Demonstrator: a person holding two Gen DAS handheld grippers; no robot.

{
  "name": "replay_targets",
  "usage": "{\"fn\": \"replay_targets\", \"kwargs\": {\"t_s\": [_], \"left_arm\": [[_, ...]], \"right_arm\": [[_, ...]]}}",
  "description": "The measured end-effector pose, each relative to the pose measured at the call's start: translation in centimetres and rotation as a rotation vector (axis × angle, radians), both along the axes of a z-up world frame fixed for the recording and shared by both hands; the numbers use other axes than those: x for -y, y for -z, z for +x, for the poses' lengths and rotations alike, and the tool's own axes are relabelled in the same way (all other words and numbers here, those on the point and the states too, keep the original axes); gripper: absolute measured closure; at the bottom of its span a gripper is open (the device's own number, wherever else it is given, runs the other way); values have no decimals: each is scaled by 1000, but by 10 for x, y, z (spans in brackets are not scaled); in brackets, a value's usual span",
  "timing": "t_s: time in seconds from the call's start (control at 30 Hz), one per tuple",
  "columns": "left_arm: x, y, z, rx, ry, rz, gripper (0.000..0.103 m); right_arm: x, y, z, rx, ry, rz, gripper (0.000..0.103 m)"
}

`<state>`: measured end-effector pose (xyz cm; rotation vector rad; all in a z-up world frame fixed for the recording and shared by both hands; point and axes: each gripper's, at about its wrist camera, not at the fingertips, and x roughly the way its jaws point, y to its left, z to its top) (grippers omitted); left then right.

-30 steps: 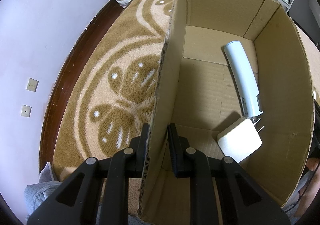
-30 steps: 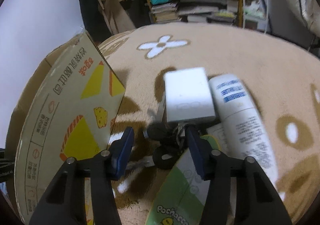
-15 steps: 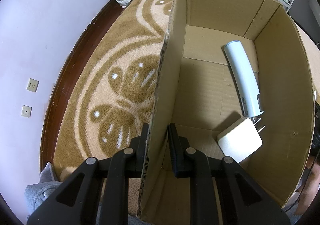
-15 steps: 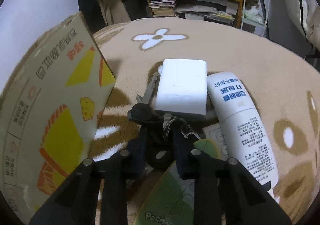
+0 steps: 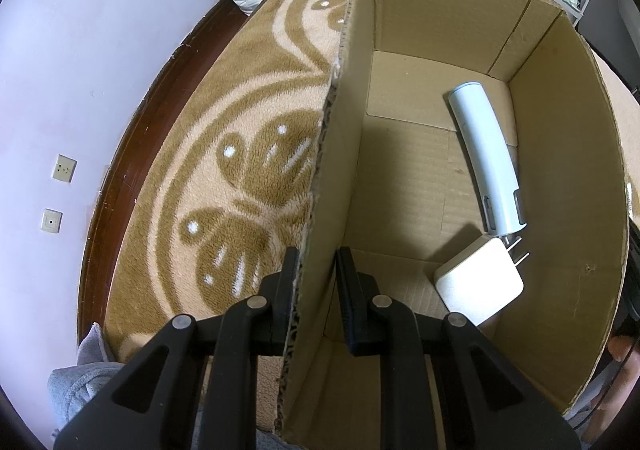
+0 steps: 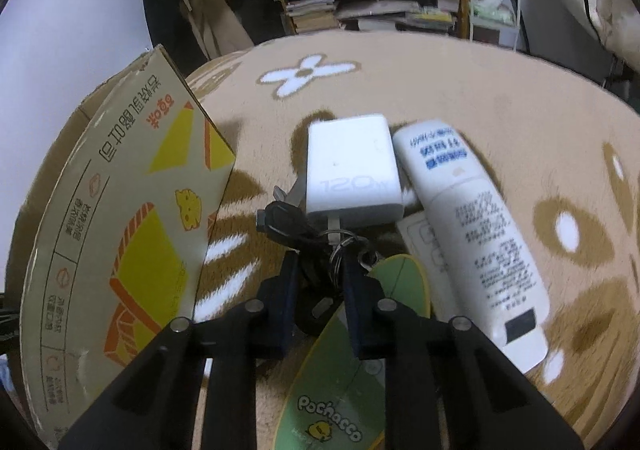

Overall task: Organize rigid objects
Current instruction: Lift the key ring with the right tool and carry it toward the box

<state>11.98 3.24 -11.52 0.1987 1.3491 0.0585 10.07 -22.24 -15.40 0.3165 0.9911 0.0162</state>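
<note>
The left gripper (image 5: 316, 270) clamps the cardboard box wall (image 5: 320, 210) between its fingers, while the right gripper (image 6: 320, 270) is closed on a black key bunch (image 6: 304, 242).

Right gripper (image 6: 318, 270) fingers (image 6: 287, 282) clamp the black key bunch (image 6: 292, 226)

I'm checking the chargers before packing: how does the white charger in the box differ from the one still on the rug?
The charger in the box lies on the cardboard floor near a corner, prongs beside a pale blue tube; the rug charger lies on carpet against a white bottle. The rug charger shows "120W" print; the boxed one looks blank. Both are white, rounded blocks.
</note>
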Motion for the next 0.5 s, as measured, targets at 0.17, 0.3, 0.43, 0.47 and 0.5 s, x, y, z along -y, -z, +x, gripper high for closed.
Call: {"fn": "replay_targets", "kwargs": {"t_s": [0.17,0.3,0.43,0.47,0.5], "left_arm": [[0,0,0,0,-2,-4,85],[-1,0,0,0,-3,-5,85],[-1,0,0,0,-4,-7,85],[-1,1,0,0,-4,-9,85],[-2,1,-1,0,-4,-9,85]], "right_arm": [[-6,-8,-9,21,0,-31,82],[-13,-25,-12,84,-2,-65,83],[-12,-40,-13,134,7,-56,83],[-13,-45,-13,148,6,-51,83],[-13,-48,-13,157,4,-49,83]]}}
